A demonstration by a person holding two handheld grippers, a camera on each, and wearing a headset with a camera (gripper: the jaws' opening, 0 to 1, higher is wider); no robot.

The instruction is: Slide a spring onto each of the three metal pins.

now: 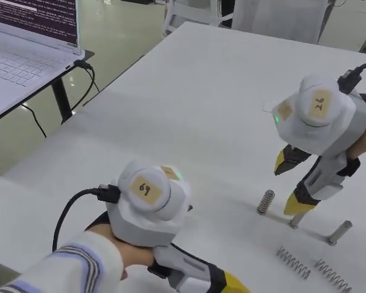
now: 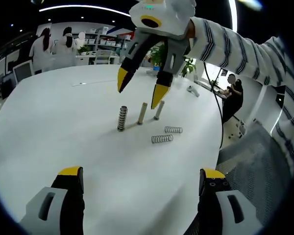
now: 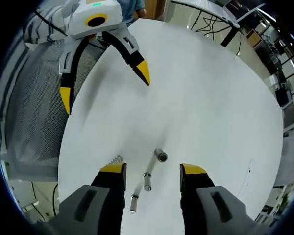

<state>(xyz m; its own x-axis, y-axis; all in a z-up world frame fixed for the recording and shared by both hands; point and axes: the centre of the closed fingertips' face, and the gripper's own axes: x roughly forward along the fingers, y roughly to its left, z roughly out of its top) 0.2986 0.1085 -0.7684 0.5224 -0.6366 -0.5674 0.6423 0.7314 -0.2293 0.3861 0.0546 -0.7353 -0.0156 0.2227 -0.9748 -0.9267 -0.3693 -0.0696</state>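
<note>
Three short metal pins stand in a row on the white table (image 1: 189, 116). The left pin (image 1: 266, 201) wears a spring (image 2: 122, 117). The middle pin (image 1: 296, 220) and the right pin (image 1: 340, 232) are bare. Two loose springs (image 1: 293, 262) (image 1: 332, 274) lie flat in front of them. My right gripper (image 1: 290, 183) hangs open just above the middle pin, holding nothing. My left gripper (image 1: 232, 284) is near the table's front edge, open and empty, well back from the pins (image 2: 142, 113). From above, the right gripper view has the pins (image 3: 147, 181) between its jaws.
An open laptop (image 1: 24, 49) sits on a side stand at the far left, with cables hanging below. The table's left edge (image 1: 85, 107) runs diagonally. Several people and desks are in the background of the left gripper view.
</note>
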